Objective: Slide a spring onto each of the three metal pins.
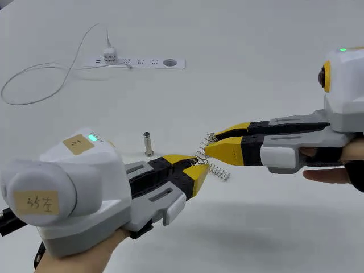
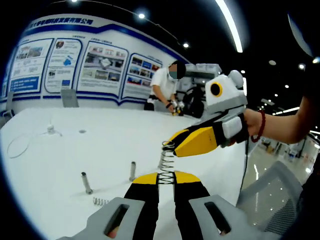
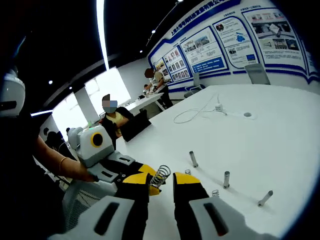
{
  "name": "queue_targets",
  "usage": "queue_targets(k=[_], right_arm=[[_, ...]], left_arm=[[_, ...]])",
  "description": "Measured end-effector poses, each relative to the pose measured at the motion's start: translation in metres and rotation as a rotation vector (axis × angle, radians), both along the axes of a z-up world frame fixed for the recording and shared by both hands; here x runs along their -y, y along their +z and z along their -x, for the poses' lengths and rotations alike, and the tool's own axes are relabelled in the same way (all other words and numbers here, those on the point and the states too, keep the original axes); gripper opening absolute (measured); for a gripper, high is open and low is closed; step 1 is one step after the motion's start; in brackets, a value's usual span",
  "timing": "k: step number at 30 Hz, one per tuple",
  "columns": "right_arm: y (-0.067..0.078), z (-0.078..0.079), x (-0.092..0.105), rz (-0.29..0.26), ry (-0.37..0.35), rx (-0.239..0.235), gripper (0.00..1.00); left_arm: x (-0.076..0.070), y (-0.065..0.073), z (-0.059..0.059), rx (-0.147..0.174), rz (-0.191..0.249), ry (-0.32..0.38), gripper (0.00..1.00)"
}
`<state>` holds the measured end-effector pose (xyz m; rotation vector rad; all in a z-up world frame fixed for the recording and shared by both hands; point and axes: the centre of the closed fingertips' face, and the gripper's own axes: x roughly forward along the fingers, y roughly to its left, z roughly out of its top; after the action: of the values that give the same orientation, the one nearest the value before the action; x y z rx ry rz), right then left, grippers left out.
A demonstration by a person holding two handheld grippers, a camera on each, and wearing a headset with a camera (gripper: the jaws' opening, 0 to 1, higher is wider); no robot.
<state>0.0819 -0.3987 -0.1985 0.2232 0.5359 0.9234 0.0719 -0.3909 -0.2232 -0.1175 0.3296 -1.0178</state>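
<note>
A thin coiled metal spring (image 2: 166,165) is held above the white table (image 1: 256,68), clamped at one end between the yellow-tipped jaws of the left gripper (image 2: 166,179). Its other end lies between the jaws of the right gripper (image 3: 164,182), which stand narrowly apart; whether they grip it cannot be told. Three short metal pins (image 3: 226,179) stand on the table nearby, with small loose springs (image 3: 215,192) beside them. A white power strip (image 1: 139,61) lies further off.

Company showroom-lab vibe: blue-trimmed info poster wall (image 2: 105,62), long white counter (image 1: 256,34), strip light (image 2: 230,22) overhead, person (image 3: 112,117) working next counter over.
</note>
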Motion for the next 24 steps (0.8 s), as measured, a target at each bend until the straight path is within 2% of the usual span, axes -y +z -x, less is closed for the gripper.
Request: queue_targets(k=[2,5,7,14,20,24], right_arm=[[0.0006,-0.0030,0.0009,-0.019,-0.027,-0.008,0.19],[0.0030,-0.0059,0.0009,-0.087,-0.065,-0.048,0.18],[0.0033,-0.0077,0.0021,-0.101,-0.076,-0.051,0.17],[0.0040,-0.0059,-0.0006,-0.110,-0.074,-0.054,0.14],[0.0062,-0.0063,-0.0021,-0.124,-0.086,-0.050,0.13],[0.0073,-0.0044,-0.0043,-0.124,-0.079,-0.043,0.12]], left_arm=[[0.0000,0.0017,-0.0004,-0.004,0.015,0.006,0.10],[0.0008,0.0029,0.0002,-0.007,0.023,0.007,0.10],[0.0015,0.0032,0.0007,-0.008,0.025,0.005,0.10],[0.0051,0.0058,0.0018,-0.022,0.056,0.004,0.10],[0.0062,0.0065,0.0016,-0.052,0.090,0.012,0.10],[0.0066,0.0058,0.0019,-0.052,0.086,0.008,0.10]])
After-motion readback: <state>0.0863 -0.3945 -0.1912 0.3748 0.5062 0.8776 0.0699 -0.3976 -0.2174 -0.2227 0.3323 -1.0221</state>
